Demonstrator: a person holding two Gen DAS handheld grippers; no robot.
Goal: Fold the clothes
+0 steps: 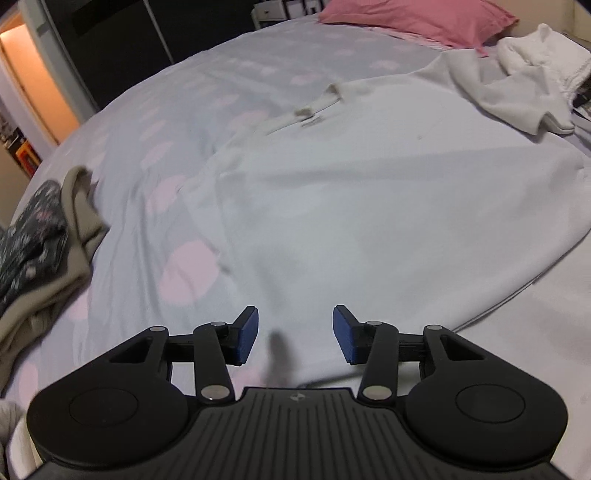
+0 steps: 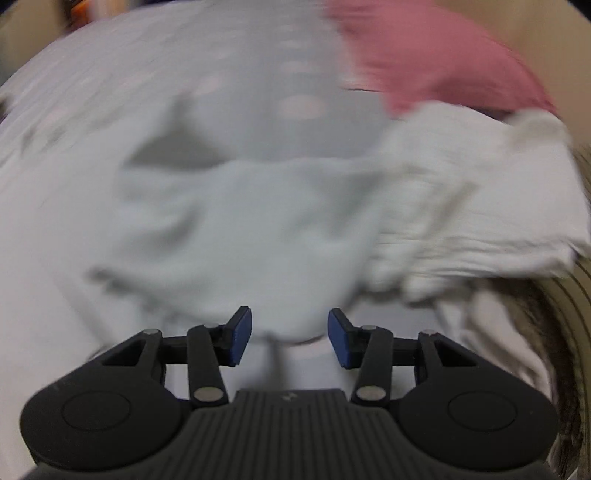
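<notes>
A pale white garment point(image 1: 369, 192) lies spread flat across the bed, its collar end with a label pointing toward the far side. My left gripper point(image 1: 293, 334) hovers open over the garment's near edge, with nothing between its blue pads. In the right wrist view, which is heavily blurred, the same pale garment point(image 2: 240, 229) lies rumpled below my right gripper point(image 2: 290, 338). That gripper is open, and a fold of the cloth bulges just ahead of the gap between its pads; whether it touches them I cannot tell.
The bed has a grey cover point(image 1: 221, 92) with pink dots. A pink pillow point(image 1: 417, 18) lies at the head. Crumpled white clothes point(image 1: 532, 74) sit at the far right, and a beige garment point(image 1: 66, 236) with a dark floral one point(image 1: 29, 236) at the left edge.
</notes>
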